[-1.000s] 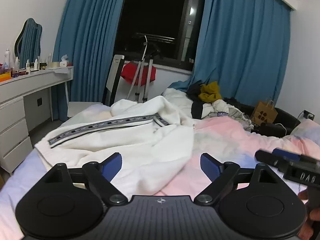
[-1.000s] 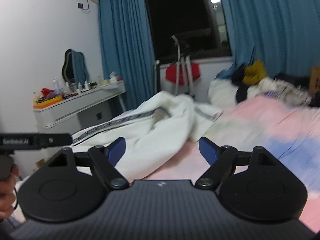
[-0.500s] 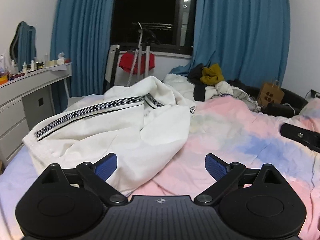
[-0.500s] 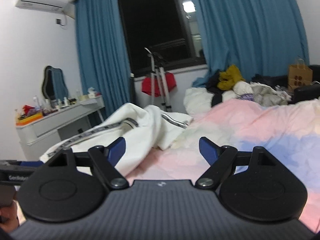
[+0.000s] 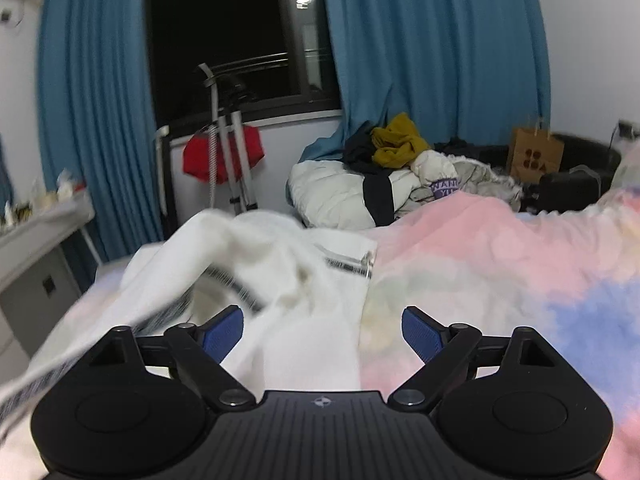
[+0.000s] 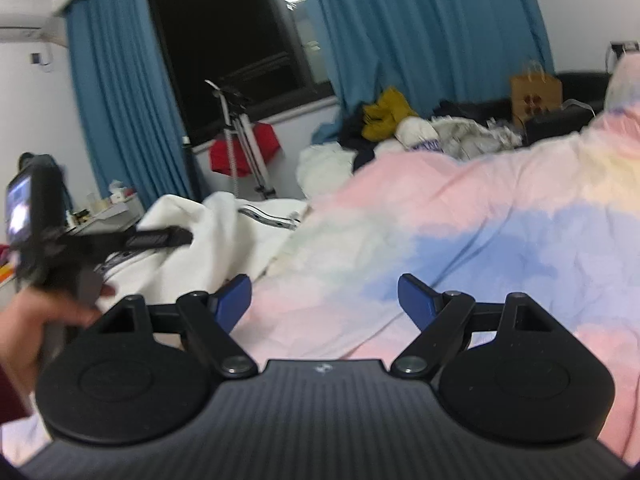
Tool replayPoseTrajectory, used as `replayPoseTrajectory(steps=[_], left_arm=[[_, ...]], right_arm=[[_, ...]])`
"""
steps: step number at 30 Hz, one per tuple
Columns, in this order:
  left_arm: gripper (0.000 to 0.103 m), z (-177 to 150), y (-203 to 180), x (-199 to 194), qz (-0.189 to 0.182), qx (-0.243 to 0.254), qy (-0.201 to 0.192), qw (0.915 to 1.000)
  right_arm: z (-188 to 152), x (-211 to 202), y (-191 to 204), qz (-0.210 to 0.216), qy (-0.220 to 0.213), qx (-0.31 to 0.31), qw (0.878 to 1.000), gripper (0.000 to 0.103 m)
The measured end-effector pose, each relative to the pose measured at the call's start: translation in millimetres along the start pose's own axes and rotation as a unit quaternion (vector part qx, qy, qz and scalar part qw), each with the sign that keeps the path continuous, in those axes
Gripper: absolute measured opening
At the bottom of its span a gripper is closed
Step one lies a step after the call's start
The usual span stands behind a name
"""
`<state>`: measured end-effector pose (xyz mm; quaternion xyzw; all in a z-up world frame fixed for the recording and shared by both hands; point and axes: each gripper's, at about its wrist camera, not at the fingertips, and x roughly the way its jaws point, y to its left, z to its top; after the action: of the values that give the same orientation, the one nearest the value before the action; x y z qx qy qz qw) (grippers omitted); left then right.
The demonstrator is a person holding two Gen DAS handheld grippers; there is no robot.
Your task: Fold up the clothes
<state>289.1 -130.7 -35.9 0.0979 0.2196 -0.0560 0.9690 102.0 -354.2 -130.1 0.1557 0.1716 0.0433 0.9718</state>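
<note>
Between the blue pads of the left gripper (image 5: 322, 330), which stood spread wide and held nothing, lay the near edge of a white garment with black-and-white striped trim (image 5: 280, 280). It was a rumpled heap on the left part of the bed, one trimmed limb trailing toward the lower left, blurred. The right gripper (image 6: 324, 298) was likewise spread and empty, hovering over bare pink-and-blue tie-dye bedding (image 6: 460, 240), with the garment off to its left. In the right wrist view the person's left hand (image 6: 24, 320) gripped the other tool's handle just above the cloth. Judging by the creases and overlaps, no fold had been made; the garment had yet to be spread flat, and everything lay ahead. Farther back, a pile of other clothes (image 5: 400, 176) waited under the blue curtains (image 5: 432, 60), a brown paper bag (image 5: 534, 156) beside it.
</note>
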Motion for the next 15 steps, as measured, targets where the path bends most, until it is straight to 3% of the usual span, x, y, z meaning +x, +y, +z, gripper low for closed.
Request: replayPoseTrajectory(steps=[5,10,11,12,13,14,15], left_arm=[[0.084,33,-23,88,0.058,0.057,-0.014,0.9966],[0.072,45,-32,172,0.120,0.089,0.050,0.9876],[0.066,45,-34,185,0.138,0.104,0.062,0.9830],[0.049,43,-36,194,0.154,0.118,0.071,0.9784],[0.038,42,-37,202,0.169,0.132,0.081,0.9733],[0.018,41,-39,210,0.183,0.145,0.090,0.9683],[0.011,39,-40,211,0.187,0.152,0.091,0.9664]], right_arm=[[-7,29,-11,-0.007,0.016,0.012,1.000,0.082],[-12,47,-22,-0.004,0.029,0.031,0.999,0.082],[-13,49,-23,-0.004,0.031,0.033,0.999,0.082],[-14,51,-24,-0.004,0.034,0.035,0.999,0.082],[-16,53,-24,-0.004,0.036,0.036,0.999,0.082],[-17,55,-25,-0.006,0.036,0.035,0.999,0.082],[-18,58,-25,-0.007,0.038,0.035,0.999,0.082]])
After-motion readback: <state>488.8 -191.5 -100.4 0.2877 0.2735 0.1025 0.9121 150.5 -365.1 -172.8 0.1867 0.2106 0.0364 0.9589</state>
